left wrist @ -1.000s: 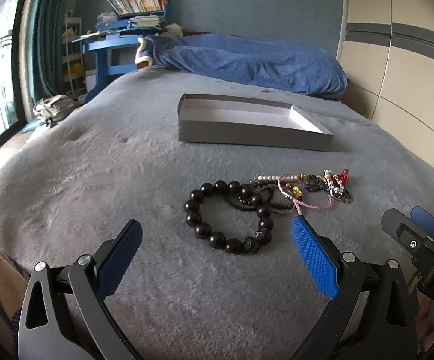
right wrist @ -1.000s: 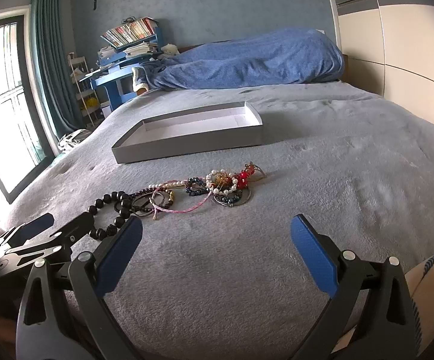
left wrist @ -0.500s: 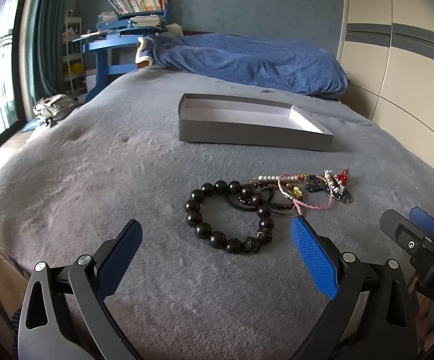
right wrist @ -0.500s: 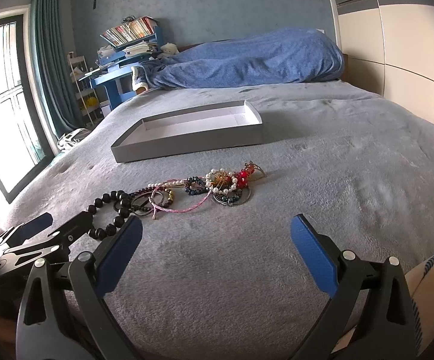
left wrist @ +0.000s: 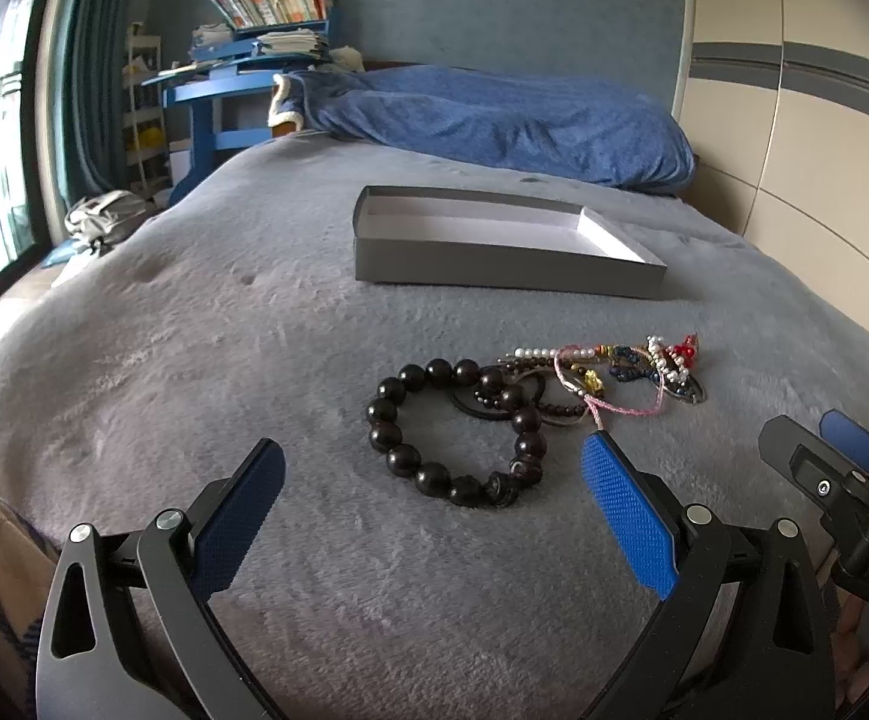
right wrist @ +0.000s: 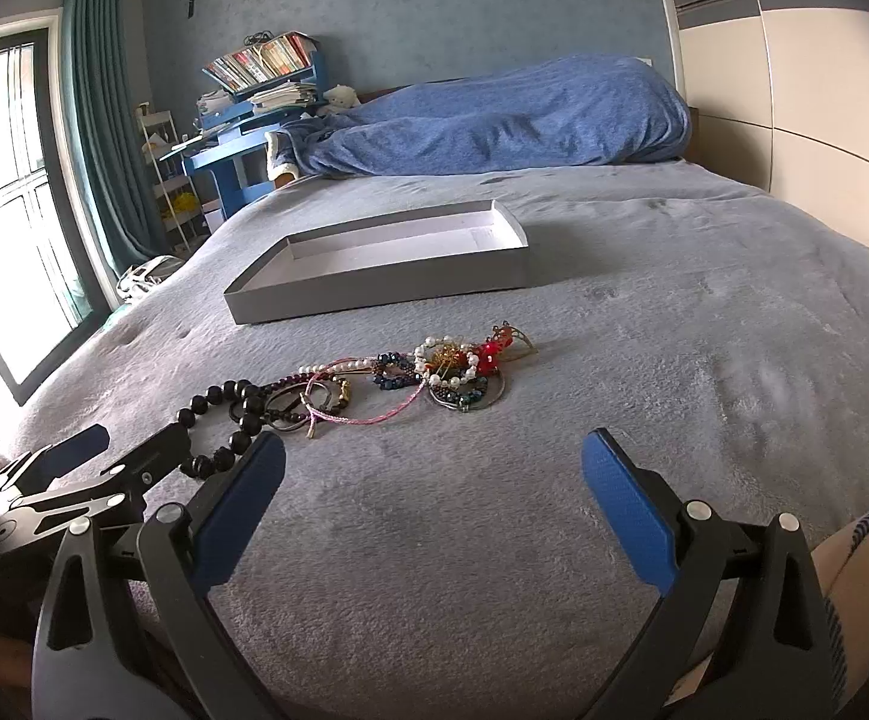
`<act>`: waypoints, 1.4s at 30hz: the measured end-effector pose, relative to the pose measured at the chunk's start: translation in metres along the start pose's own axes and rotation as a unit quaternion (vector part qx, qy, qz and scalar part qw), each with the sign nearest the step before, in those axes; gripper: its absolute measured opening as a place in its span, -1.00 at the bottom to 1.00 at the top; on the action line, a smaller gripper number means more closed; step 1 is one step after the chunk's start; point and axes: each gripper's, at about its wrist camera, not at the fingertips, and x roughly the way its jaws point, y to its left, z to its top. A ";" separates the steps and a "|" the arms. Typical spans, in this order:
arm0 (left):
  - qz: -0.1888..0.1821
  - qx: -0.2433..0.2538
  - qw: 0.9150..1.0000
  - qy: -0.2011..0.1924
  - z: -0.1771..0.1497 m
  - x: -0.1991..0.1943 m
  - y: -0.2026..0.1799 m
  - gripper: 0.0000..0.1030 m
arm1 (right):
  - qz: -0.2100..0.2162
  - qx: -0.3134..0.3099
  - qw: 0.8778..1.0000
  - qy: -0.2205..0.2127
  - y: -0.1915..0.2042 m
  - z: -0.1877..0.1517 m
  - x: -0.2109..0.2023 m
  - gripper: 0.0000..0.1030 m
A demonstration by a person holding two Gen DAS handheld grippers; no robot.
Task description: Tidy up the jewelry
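Jewelry pile lay on the grey bed, a black bead bracelet at its left end, tangled with the rest. Shallow grey box sat farther off, apart from the pile. Left tongs and right tongs both gaped wide, holding nothing, near side of the jewelry.

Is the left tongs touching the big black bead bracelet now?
Apart. In the left wrist view, the open left tongs straddle the black bead bracelet, with grey blanket visible between each blue pad and the beads.
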 end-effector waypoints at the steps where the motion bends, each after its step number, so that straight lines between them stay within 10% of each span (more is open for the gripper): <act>1: 0.000 0.000 1.000 0.000 0.000 0.000 0.000 0.91 | 0.000 0.000 1.000 0.000 0.000 0.000 0.000 0.90; 25: -0.015 0.016 0.999 0.041 0.012 0.026 -0.003 0.83 | 0.031 0.042 0.998 0.026 -0.014 0.015 0.009 0.90; 31: -0.028 0.007 0.998 0.063 0.021 0.044 0.005 0.26 | 0.044 0.041 0.998 0.031 -0.019 0.027 0.016 0.87; 36: -0.019 0.009 0.994 0.107 0.021 0.064 0.013 -0.64 | 0.046 0.038 0.997 0.043 -0.025 0.033 0.026 0.66; 42: -0.004 -0.006 0.994 0.111 0.021 0.061 0.026 -0.70 | 0.064 0.034 0.995 0.073 -0.025 0.032 0.042 0.32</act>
